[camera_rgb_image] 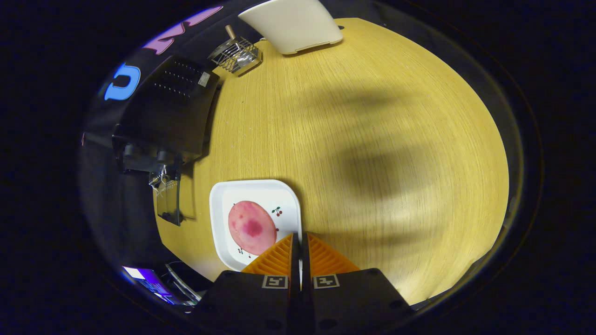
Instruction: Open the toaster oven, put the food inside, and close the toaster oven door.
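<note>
- The surface is a light wooden table [372, 139] with fine straight grain, crossed by broad soft shadows in its middle.
- Taking the white plate [219, 218] as the landmark: it is a square plate with rounded corners, lying on the table just ahead of the gripper [300, 244] and slightly to its left.
- The food [252, 227], a round pink slice with a darker red blotch in its centre, lies flat on the plate, toward the side nearest the fingers.
- Small cherry prints [277, 211] decorate the plate beside the food; no readable writing shows on it.
- The gripper's two orange ribbed fingers [279, 260] are clenched together, tips meeting, with nothing between them; the tips lie over the plate's near corner, but whether they touch it cannot be told.
- Each finger base carries a small square black-and-white marker [274, 281], not readable as text.
- The black toaster oven [172, 107] stands beyond the plate and to its left, at the table's edge, with its glass door [168, 200] swung open toward the plate.
- A wire rack [235, 55] with a wooden handle lies well beyond the plate, past the toaster oven.
- A cream-coloured board [293, 23] lies near the wire rack, farthest from the plate.
- Dark booth cloth surrounds the table.
</note>
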`<state>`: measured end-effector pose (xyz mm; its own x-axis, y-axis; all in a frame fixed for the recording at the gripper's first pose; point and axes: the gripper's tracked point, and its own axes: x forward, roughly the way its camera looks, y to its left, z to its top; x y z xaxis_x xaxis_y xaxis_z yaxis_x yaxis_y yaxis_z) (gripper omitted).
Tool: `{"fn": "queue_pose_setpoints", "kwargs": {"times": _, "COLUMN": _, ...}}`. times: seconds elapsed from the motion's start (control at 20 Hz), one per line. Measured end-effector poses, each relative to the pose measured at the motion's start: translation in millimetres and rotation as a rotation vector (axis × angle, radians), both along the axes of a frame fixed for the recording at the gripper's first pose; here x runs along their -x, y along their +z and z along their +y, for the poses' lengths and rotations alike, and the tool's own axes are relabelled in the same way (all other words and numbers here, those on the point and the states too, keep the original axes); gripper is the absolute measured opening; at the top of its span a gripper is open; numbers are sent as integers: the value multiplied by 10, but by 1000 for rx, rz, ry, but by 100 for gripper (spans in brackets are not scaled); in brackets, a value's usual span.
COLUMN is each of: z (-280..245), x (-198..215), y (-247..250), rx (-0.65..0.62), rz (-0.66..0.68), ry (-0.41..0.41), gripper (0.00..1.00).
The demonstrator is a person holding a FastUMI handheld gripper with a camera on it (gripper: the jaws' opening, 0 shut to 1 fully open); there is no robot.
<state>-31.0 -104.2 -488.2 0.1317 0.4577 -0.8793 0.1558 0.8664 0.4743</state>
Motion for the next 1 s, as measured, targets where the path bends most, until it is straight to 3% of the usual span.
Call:
{"fn": "queue_pose_setpoints", "kwargs": {"times": 0.1, "z": -15, "x": -4, "y": 82, "rx": -66, "rz": 14, "ry": -85, "gripper": 5}}
{"fn": "queue_pose_setpoints", "kwargs": {"times": 0.5, "z": 220, "x": 198, "y": 524, "rx": -202, "rz": -19, "ry": -255, "gripper": 5}}
{"fn": "queue_pose_setpoints", "kwargs": {"times": 1.0, "z": 1586, "x": 621, "y": 934, "rx": -262, "rz": 0, "ry": -452, "gripper": 5}}
